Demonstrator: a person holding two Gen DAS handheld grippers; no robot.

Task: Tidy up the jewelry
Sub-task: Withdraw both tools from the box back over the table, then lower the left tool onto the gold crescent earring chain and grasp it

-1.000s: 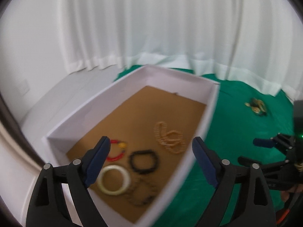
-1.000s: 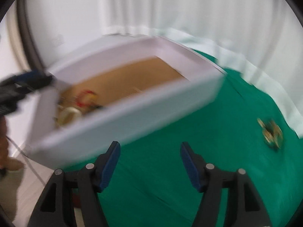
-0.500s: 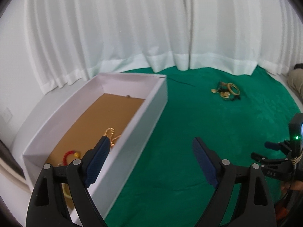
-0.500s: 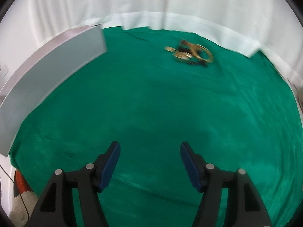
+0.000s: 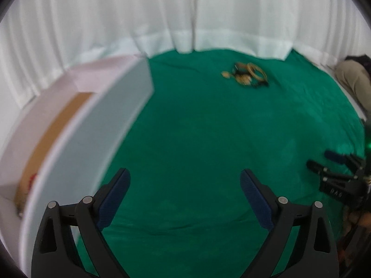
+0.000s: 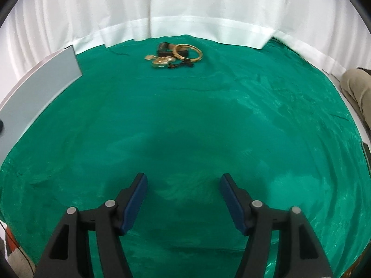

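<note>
The right tongs [image 6: 183,180] hang wide apart over the green cloth [image 6: 185,120] on the desk, holding nothing. The left tongs [image 5: 184,178] are spread wide too and hold nothing. A white box [image 5: 97,125] sits just to their left. Far ahead of both tongs, near the white curtain [image 6: 185,4], lies the little heap of jewelry [image 6: 176,56], with a gold bangle [image 6: 188,51] on it.

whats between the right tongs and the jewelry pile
Only bare green cloth between the open right tongs and the jewelry pile, clearest in the right wrist view.
</note>
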